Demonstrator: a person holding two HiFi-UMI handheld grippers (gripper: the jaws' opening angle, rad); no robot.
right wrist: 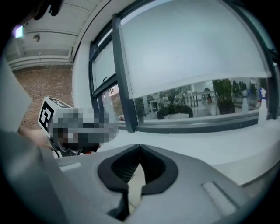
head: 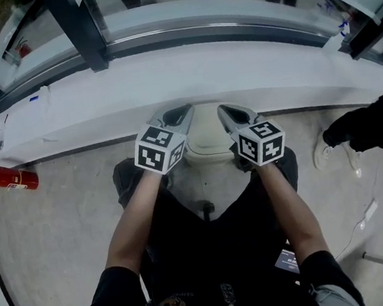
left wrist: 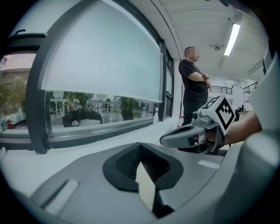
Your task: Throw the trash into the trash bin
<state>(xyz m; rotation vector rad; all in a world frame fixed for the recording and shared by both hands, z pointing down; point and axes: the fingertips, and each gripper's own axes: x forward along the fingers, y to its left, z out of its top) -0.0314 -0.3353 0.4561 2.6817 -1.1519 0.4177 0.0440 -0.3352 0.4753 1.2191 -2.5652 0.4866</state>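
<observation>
In the head view both grippers are held up side by side over a cream trash bin [head: 207, 141] that stands on the floor by the white ledge. My left gripper [head: 186, 109] is left of the bin's top and my right gripper [head: 221, 109] is right of it. The left gripper [left wrist: 140, 144] has its jaw tips together with nothing between them. My right gripper [right wrist: 139, 146] also has its tips touching and holds nothing. Behind each pair of tips a pale patch of the bin [left wrist: 146, 188] shows through the gap. No trash is in sight.
A red fire extinguisher [head: 13, 178] lies on the floor at the left. A person in dark clothes [left wrist: 193, 85] stands at the right, a white shoe [head: 322, 154] near the bin. A white ledge [head: 189, 80] and windows run ahead.
</observation>
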